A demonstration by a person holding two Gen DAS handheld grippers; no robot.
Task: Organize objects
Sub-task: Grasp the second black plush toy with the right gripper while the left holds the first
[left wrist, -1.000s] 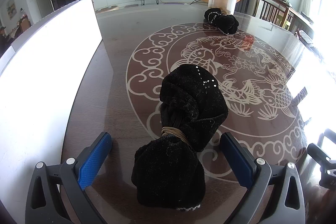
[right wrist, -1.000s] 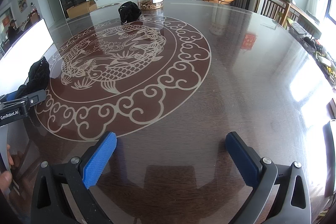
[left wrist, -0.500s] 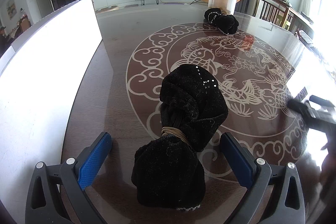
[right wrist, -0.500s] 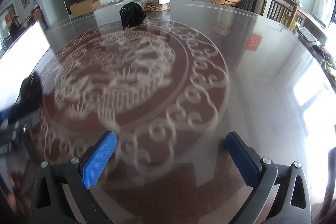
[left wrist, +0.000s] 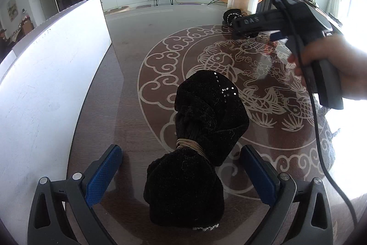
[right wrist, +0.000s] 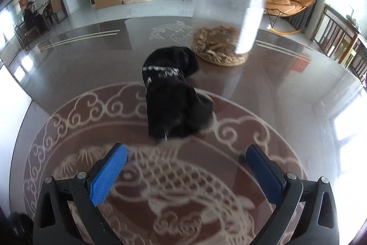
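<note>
- I am taking the carved fish pattern (left wrist: 240, 88) in the table (left wrist: 128, 75) as my landmark, and working from its left side across.
- Left of the pattern, a white board (left wrist: 52, 75) is standing along the table edge.
- I am holding my left gripper (left wrist: 181, 172) at the near-left rim of the pattern, its blue pads spread wide and gripping nothing.
- A black velvet bundle (left wrist: 199, 144), tied at the waist with a tan band (left wrist: 190, 145), is lying between those pads, touching neither that I can see, with its upper half reaching over the pattern's scroll border.
- Over the pattern's right side, my hand (left wrist: 332, 75) is carrying the right gripper (right wrist: 187, 168); in its own camera the blue pads are gaping wide, with nothing between them.
- Ahead of those pads, on the far rim of the pattern, a second black bundle (right wrist: 174, 98) is lying, motion-blurred, with a pale sparkly stripe across it.
- Beyond the pattern, just beside that bundle's right, a clear jar (right wrist: 227, 15) with a black lid is standing upright, holding tan dried pieces at the bottom.
</note>
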